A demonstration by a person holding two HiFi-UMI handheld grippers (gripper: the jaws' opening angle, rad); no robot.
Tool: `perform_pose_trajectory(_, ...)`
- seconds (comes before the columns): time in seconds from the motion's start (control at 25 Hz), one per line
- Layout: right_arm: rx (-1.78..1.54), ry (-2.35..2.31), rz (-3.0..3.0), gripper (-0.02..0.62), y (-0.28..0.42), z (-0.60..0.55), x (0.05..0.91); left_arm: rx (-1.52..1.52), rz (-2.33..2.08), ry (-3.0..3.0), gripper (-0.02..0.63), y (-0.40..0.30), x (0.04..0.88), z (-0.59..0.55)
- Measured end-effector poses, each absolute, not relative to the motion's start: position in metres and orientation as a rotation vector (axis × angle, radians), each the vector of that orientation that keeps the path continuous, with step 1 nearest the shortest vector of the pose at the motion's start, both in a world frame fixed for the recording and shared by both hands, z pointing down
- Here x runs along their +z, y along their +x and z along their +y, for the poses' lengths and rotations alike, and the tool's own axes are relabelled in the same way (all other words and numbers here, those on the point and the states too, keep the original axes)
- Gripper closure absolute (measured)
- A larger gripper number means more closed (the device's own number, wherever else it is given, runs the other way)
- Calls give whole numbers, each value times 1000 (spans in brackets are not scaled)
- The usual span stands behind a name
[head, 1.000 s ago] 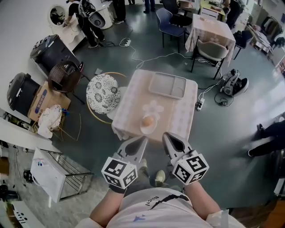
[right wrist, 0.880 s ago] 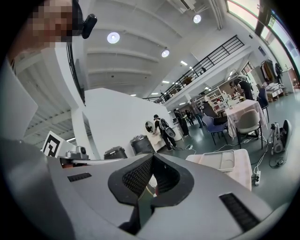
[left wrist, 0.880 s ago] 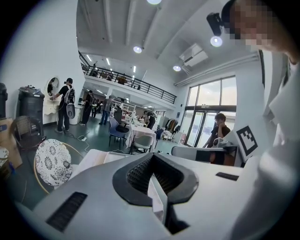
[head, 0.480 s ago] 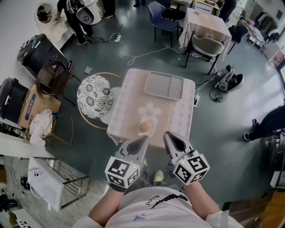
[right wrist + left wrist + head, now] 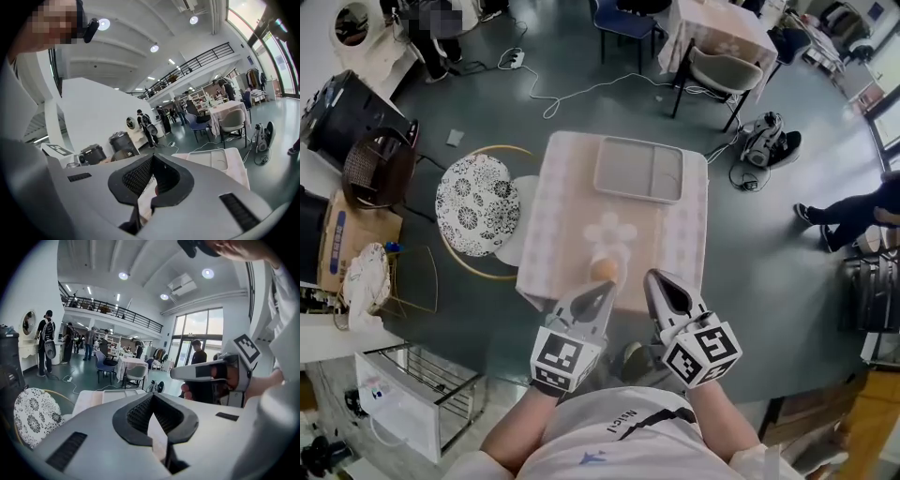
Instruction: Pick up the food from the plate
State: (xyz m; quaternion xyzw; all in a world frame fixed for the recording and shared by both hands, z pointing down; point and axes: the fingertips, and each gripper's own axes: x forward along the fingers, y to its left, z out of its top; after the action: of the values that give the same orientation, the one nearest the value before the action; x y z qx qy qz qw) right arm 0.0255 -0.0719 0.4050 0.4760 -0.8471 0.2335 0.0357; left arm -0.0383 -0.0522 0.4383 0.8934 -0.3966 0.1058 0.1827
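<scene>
Left claw: the left gripper has its jaws pressed together at the tips, with nothing between them. It is held in the air at the near edge of the table.
Right claw: the right gripper has its jaws closed tip to tip in the same way and is empty. It is held just beside the left one, the two side by side but apart.
Food: a round orange-brown piece of food lies just ahead of the left claw's tip, and ahead and to the left of the right claw. Neither claw touches it.
Plate: a small white plate is under the food, its near rim partly hidden behind the left claw.
Flower shape: a pale flower shape lies on the cloth beyond the plate, further ahead of both claws.
Tray: a grey tray with compartments sits at the far end of the table, well ahead of both claws.
Table: the table wears a pale checked cloth and stretches forward from the claws.
Stool: a round patterned stool stands well off to the left of the left claw, beside the table.
</scene>
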Motion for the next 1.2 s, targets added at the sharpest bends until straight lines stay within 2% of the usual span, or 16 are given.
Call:
perform_pose_trajectory(1.04,901,1448,-2488,583,26,-123,551,534,-1010,2489,595,-27,632,-93)
perform_pose_trajectory(1.2,920,1445,-2483,583,27,-126,570,588,-1005,2511,447,-22,658,-99)
